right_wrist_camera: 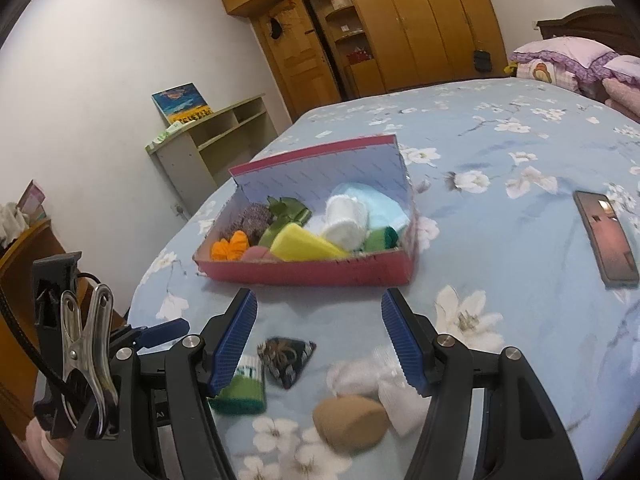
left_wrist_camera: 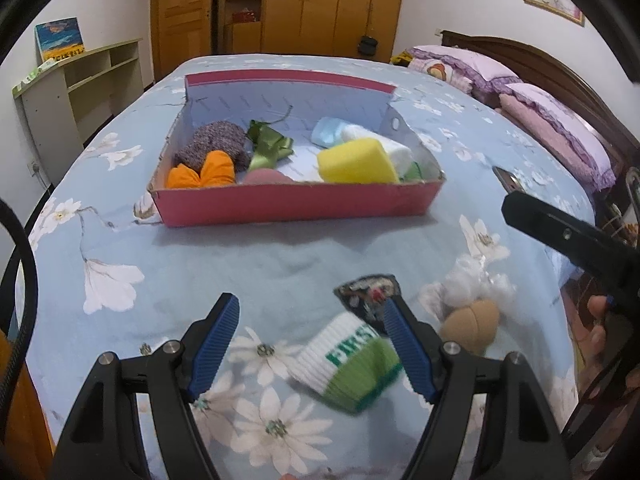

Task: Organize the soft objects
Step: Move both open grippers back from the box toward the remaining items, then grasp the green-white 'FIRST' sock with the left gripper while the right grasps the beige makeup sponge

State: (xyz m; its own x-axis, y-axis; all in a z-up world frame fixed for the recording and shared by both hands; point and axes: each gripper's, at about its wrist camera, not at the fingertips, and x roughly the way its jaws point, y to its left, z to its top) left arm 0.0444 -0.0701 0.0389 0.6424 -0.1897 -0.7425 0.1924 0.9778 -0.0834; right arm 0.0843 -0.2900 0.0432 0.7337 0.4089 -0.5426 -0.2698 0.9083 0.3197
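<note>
The left gripper (left_wrist_camera: 310, 344) hangs low over the flowered bedspread (left_wrist_camera: 280, 252) with its 2 blue ribbed pads spread wide and nothing pressed between them. Just under its right pad lies a rolled white-and-green sock (left_wrist_camera: 352, 364) with green lettering, resting on the cloth and not gripped. The right gripper (right_wrist_camera: 318, 344) also stands released, its pads apart and empty, above a cluster of loose soft things. Nearest it is a tan round sponge (right_wrist_camera: 350, 420), touching a white fluffy bundle (right_wrist_camera: 384, 384) just behind and to the right. Left of those sits a small dark patterned pouch (right_wrist_camera: 286, 358), and beside that the same sock, partly hidden by the right gripper's left finger. In the left wrist view, the pouch lies right behind the sock, with the tan sponge and white bundle off to the right.

Farther along the bed stands an open pink cardboard box (left_wrist_camera: 296, 202), well apart from the loose pieces. It already holds an orange bow-shaped piece (left_wrist_camera: 204, 172), a purple knitted item (left_wrist_camera: 218, 144), green ribbon (left_wrist_camera: 270, 146), a yellow sponge (left_wrist_camera: 356, 162), a white roll (right_wrist_camera: 346, 218) and a pale blue cloth (right_wrist_camera: 380, 206).

A dark phone (right_wrist_camera: 606, 238) lies flat on the bedspread to the right of the box. Beyond are pink pillows (left_wrist_camera: 552, 120) and wooden wardrobes (right_wrist_camera: 420, 20).
</note>
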